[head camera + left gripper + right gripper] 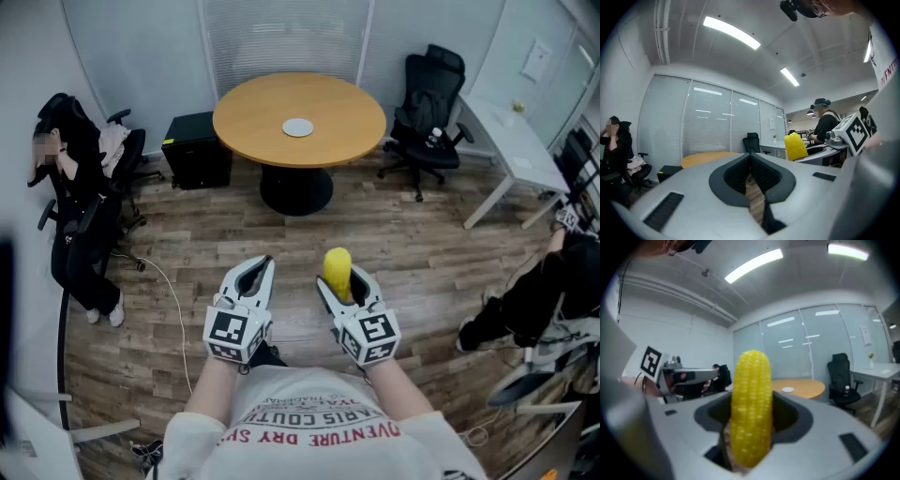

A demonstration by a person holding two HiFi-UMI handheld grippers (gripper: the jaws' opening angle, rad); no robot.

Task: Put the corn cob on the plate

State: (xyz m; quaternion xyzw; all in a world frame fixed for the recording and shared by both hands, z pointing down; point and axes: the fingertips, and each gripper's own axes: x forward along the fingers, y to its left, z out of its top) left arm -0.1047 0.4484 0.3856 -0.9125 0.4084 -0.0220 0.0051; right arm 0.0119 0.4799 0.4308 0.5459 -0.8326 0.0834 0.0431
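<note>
A wood floor [422,244] is seen across an office room. The corn cob [751,413] is pinched upright between the fingers [799,416] of the right gripper [345,285]. The left gripper [257,269] is held just beside it, its fingers pressed together on nothing. Well beyond both, a small white plate [298,127] lies on a round table [347,112].
</note>
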